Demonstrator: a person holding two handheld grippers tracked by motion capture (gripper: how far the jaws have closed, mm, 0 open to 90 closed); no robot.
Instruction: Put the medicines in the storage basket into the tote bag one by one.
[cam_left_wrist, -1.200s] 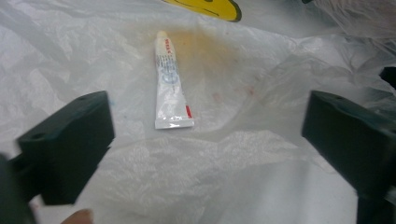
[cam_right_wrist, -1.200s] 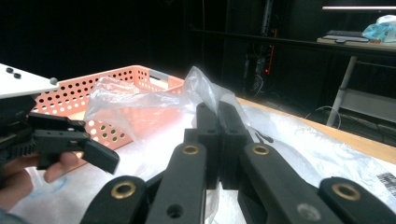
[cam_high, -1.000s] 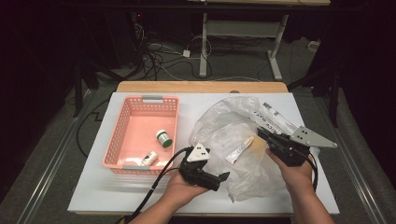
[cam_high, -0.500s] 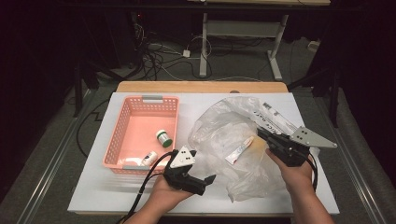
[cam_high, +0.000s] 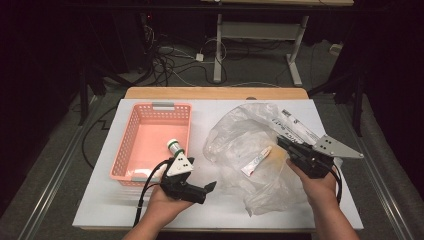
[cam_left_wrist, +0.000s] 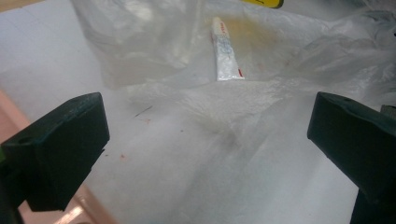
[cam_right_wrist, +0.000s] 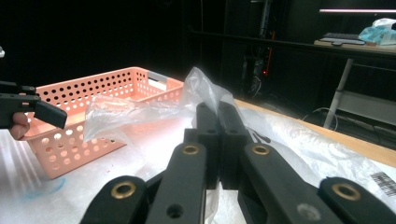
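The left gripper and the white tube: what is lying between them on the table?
In the left gripper view, only crumpled clear plastic bag lies between the open left gripper and the white tube; no other item is there.

Thin glossy clear plastic bag (cam_high: 250, 145); perforated matt pink plastic basket (cam_high: 131, 150).

The basket (cam_high: 129, 145) lies left of the bag (cam_high: 260, 150), which holds a tube (cam_high: 256, 161).

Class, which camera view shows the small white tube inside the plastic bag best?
The left gripper view: the tube lies close and sharp, its printing visible through the bag. The high view shows it small and slanted inside the bag. In the right gripper view, crumpled bag plastic hides it.
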